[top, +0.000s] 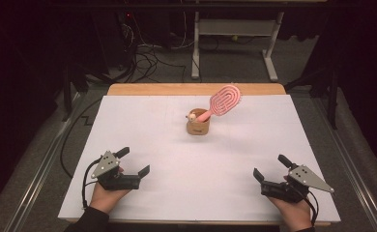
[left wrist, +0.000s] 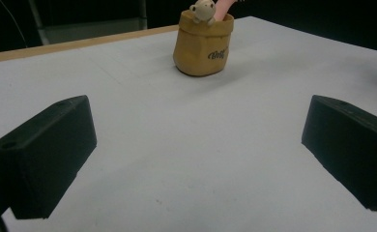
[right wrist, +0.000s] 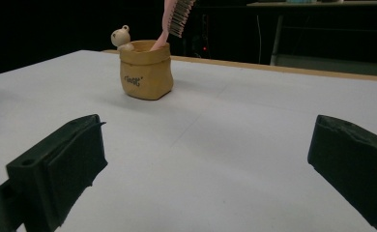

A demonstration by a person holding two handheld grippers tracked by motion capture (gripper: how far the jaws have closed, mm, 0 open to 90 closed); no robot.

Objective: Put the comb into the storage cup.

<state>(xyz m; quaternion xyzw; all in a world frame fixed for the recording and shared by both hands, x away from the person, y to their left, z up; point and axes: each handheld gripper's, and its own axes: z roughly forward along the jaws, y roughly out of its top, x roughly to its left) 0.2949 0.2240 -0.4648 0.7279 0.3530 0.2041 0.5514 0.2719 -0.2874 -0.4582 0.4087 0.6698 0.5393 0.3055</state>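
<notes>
The hairbrush point(top: 221, 102) stands handle-down in the tan pot point(top: 197, 127), which sits near the middle of the desk point(top: 143, 116), closer to the far edge than to the near edge. The brush's long axis tilts up and toward the far right corner, so the pink paddle head overhangs the pot rim on that side. A small bear figure point(top: 191, 116) perches on the rim at the pot's left; nothing else can be made out inside.

Both tongs rest low at the near edge, well apart from the pot. The left tongs point(top: 133, 161) lie toward the near left corner, jaws spread and empty. The right tongs point(top: 271, 166) lie toward the near right corner, jaws likewise spread and empty.

The pot lies ahead of both, roughly midway between them. Since the head leans rightward, the right tongs probably have the more direct approach to the brush.
</notes>
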